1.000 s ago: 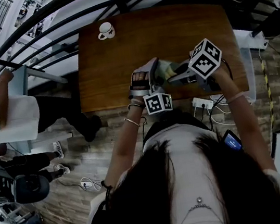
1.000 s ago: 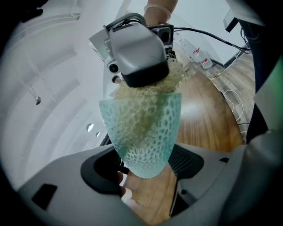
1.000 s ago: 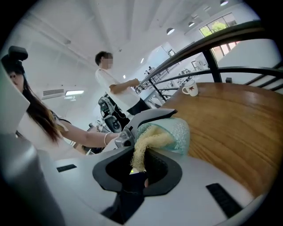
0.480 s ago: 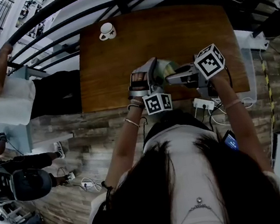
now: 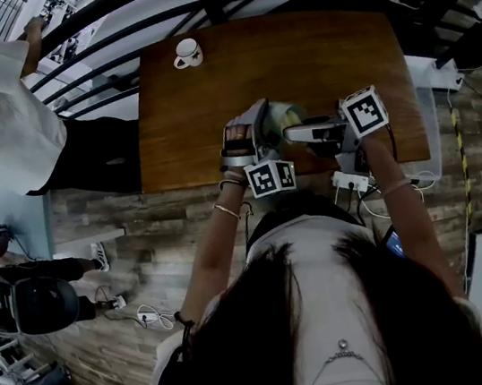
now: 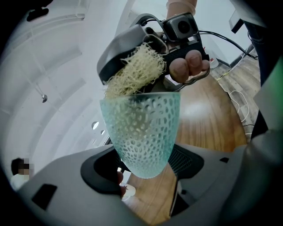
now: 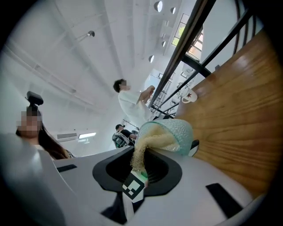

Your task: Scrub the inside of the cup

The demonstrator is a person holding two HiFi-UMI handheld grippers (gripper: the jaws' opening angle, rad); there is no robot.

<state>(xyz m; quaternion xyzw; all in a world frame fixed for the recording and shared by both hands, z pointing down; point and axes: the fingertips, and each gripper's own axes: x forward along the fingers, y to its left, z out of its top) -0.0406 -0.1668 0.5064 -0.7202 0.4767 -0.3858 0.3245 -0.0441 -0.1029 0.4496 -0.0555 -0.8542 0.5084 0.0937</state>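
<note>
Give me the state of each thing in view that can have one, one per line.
cup: gripped near its base, mouth facing the right gripper, scrubber inside.
loofah scrubber: one end clamped, the other pushed into the cup's mouth.
left gripper: shut on the cup.
right gripper: shut on the loofah scrubber.
white mug: upright on the far corner of the table, untouched.

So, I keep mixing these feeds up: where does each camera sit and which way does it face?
Head view: on the person's head, facing steeply down at the table; hair, forearms, left tool, right tool show.
Left gripper view: on the left tool, along its jaws clamping the cup; right hand shows.
Right gripper view: on the right tool, along its jaws clamping the loofah scrubber.
Shared: both gripper views show cup and loofah scrubber.
</note>
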